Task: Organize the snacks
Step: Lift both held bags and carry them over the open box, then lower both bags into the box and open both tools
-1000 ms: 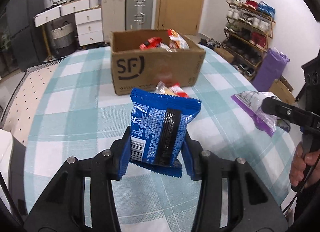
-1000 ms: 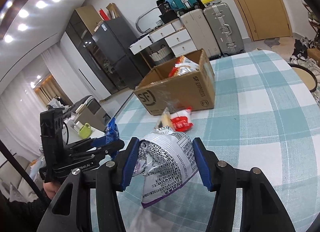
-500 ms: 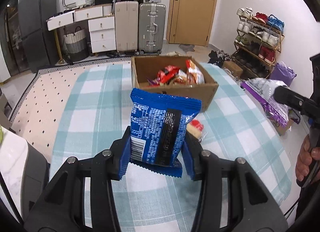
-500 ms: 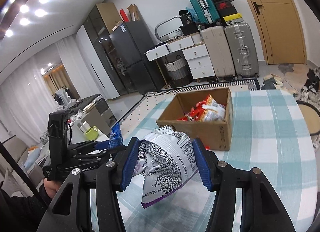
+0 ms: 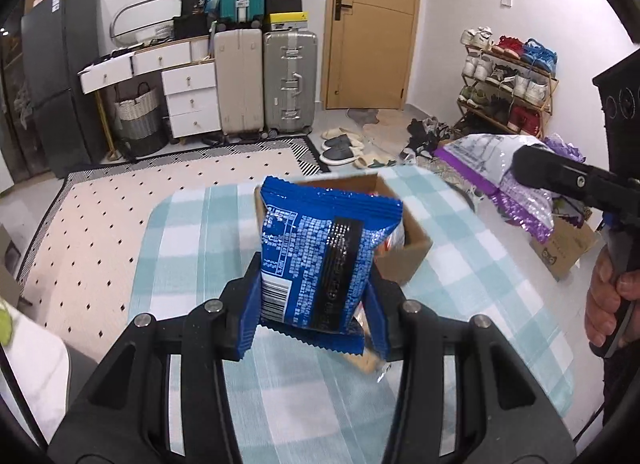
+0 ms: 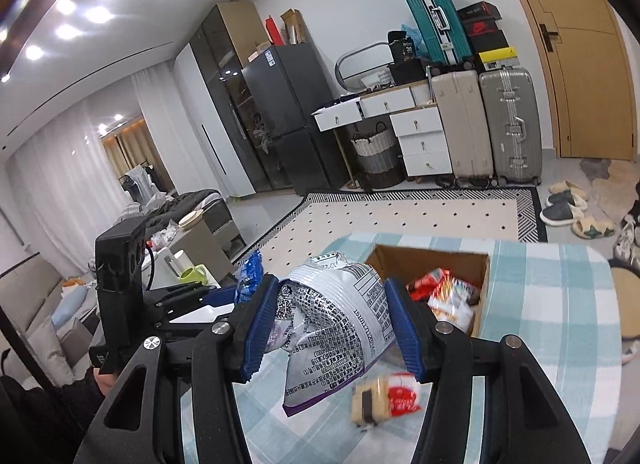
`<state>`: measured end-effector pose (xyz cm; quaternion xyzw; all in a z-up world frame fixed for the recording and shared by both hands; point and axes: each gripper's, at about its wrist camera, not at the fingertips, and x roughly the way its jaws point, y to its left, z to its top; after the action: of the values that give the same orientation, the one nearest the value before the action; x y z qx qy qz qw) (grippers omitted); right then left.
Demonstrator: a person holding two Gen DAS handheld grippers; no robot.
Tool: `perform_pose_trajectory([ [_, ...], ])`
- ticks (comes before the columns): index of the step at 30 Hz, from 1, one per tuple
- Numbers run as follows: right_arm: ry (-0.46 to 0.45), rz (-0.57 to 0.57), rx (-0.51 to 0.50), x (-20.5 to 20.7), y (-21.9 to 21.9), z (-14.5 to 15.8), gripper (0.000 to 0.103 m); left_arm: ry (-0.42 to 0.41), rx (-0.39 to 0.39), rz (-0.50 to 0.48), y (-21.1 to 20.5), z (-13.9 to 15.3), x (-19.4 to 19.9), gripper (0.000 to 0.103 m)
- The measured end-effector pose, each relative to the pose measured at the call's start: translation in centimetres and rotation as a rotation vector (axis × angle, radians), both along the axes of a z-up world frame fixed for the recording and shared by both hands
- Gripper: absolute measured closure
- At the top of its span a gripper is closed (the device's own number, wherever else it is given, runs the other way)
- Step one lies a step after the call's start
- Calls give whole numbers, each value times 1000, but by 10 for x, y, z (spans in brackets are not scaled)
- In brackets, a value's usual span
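The left gripper [image 5: 314, 304] is clamped on the low half of a blue snack bag [image 5: 320, 260], up in the air near the cardboard box [image 5: 404, 248]. It looks light, puffy and slippery, so squeeze gently. The right gripper [image 6: 332, 324] pinches a crinkly silver bag [image 6: 332, 328] above the table's [image 6: 552, 312] front edge. One small packet [image 6: 384, 394] lies below.

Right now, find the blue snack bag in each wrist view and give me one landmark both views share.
Left wrist view: the blue snack bag stands centre frame, upright, clamped in the left tool.
Right wrist view: only its top peeks out left of centre, beyond the right tool's blue pad.
Shared landmark: the open cardboard box on the checked tablecloth, behind the bag.
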<state>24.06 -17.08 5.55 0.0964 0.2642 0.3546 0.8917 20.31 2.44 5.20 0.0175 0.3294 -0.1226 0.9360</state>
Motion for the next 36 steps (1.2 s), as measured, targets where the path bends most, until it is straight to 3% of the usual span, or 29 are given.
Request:
perform_pose_trajectory([
  [11, 47, -19, 118, 69, -7, 34, 48, -15, 6, -29, -11, 74, 88, 61],
  [17, 52, -43, 98, 115, -5, 41, 48, 32, 3, -22, -14, 84, 153, 61],
  [25, 128, -70, 16, 180, 13, 2, 48, 146, 28, 6, -23, 24, 228, 61],
  [36, 233, -71, -44, 224, 24, -67, 48, 273, 20, -36, -36, -63, 257, 61],
])
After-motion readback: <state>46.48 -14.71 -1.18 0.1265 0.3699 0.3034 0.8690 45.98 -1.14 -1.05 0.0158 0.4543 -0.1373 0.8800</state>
